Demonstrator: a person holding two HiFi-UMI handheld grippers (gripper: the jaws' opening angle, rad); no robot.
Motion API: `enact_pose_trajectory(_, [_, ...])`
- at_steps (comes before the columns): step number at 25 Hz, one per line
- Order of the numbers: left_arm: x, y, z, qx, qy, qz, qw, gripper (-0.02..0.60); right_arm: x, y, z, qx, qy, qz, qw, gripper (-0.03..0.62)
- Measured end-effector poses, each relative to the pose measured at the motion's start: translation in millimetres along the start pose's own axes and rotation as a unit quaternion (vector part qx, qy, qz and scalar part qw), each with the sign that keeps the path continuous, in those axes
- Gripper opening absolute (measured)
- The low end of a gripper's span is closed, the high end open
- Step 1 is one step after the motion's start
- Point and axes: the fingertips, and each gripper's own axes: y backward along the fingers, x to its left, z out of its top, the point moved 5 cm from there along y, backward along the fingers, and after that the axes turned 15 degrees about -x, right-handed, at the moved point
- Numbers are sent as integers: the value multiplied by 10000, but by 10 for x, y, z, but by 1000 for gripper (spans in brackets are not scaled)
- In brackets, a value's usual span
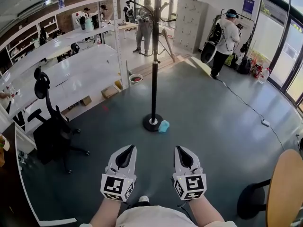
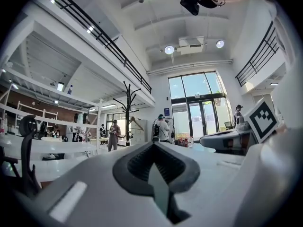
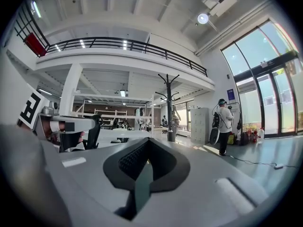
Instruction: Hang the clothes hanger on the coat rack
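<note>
- Black coat rack (image 1: 154,56): stands upright at centre frame in the head view on a round base. Its curved hooks reach the top edge, and grey floor (image 1: 208,126) surrounds it.
- Clothes hanger (image 2: 135,122): a pale wooden shape just right of the rack's pole in the left gripper view, seemingly hung there. It is too small to tell which hook carries it. Neither claw holds it.
- Left gripper (image 1: 128,148): low in the frame, left of centre and well short of the rack. Its own view shows the jaws pressed together along one seam, with nothing between them (image 2: 154,146).
- Right gripper (image 1: 182,149): beside the left one at the same height, the two apart. Its jaws are likewise closed on nothing (image 3: 149,143).
- Light blue object (image 1: 164,126): lies on the floor touching the right side of the rack's base. What it is cannot be told.
- Black office chair (image 1: 51,129): left edge of the frame, beside white shelving (image 1: 71,74).
- Round wooden table (image 1: 286,188): lower right corner, partly cut off.
- Person in a white top (image 1: 226,37): upper right, standing near the glass doors and well behind the rack.
</note>
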Motion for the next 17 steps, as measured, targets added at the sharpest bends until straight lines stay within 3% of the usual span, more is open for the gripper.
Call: enact_pose_trajectory(17, [-101,88,47,41,-61,25,10000,0,13,142,-15,21,-87,40,10000,25])
